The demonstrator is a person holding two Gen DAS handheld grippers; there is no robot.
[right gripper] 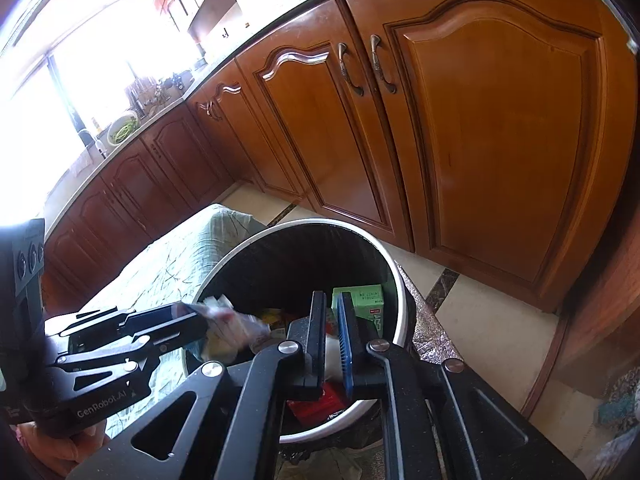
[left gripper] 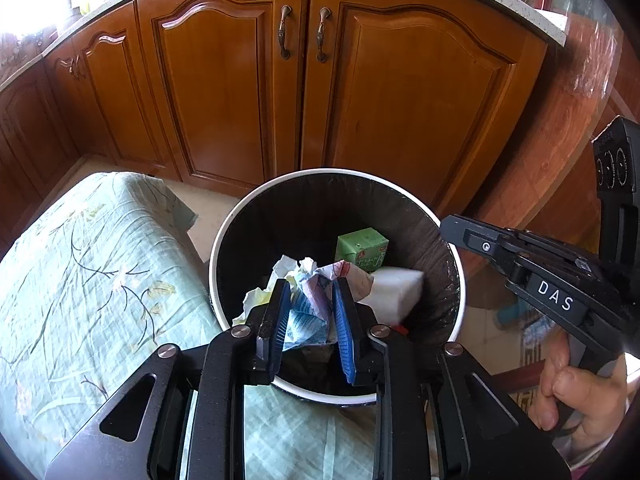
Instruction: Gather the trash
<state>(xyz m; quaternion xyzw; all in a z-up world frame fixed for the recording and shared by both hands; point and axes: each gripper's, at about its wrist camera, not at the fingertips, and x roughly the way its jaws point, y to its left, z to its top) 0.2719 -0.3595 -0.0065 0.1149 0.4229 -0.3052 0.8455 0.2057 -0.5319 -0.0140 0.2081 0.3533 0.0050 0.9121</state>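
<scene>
Far behind stand brown wooden cabinet doors (left gripper: 224, 92) with curved metal handles (left gripper: 285, 32), and at near left lies a pale green leaf-patterned cloth (left gripper: 80, 280).
</scene>
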